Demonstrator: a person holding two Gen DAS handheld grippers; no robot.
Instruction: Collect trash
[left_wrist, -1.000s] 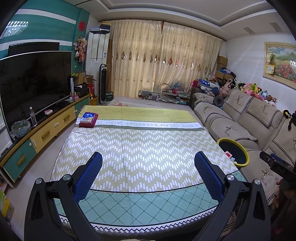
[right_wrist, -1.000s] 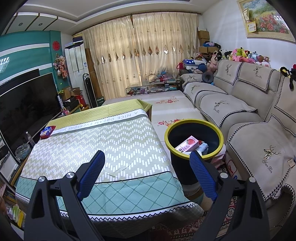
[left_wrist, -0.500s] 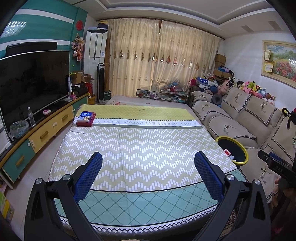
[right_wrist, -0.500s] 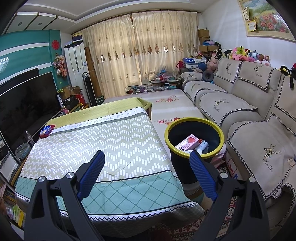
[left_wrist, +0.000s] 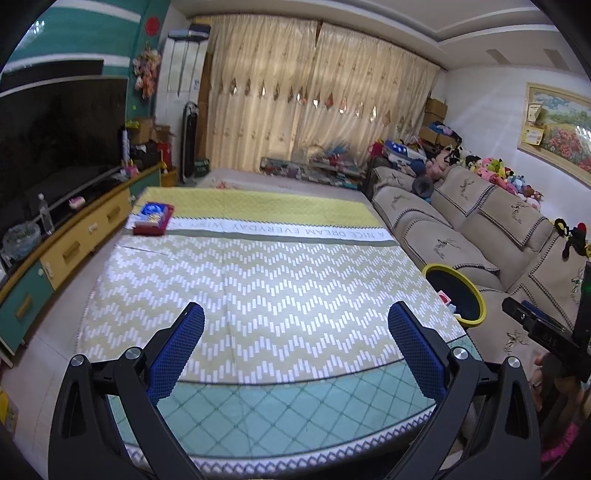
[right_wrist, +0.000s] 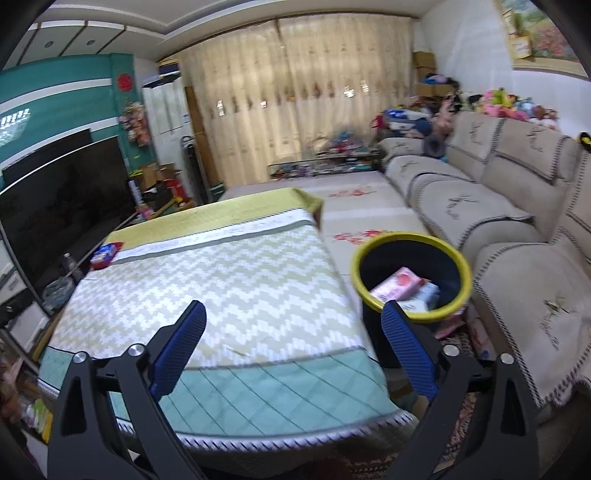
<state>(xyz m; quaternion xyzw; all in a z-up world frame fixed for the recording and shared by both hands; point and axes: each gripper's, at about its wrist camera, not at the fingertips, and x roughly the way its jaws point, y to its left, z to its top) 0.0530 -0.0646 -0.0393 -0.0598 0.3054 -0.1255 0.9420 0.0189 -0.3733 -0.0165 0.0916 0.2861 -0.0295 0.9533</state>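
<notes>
The left claw, black-armed with blue ribbed pads, stood wide with nothing between its fingers, low in the left wrist frame above the near end of the counter, which was covered by a cloth of white-and-olive zigzags with a teal diamond border. At the counter's far left corner, in the upper left of that frame, lay a red rectangular box with a blue-and-white printed top. The black round waste bin with a yellow rim stood off the counter's right edge, at centre right, between the counter and the beige sofa.

The right claw was opening, its jaws wide and empty, low in the right wrist frame over the counter's near right corner. The bin sat just right of centre there, and inside it lay a pink packet and a pale blue-and-white packet. The picture was blurred.
</notes>
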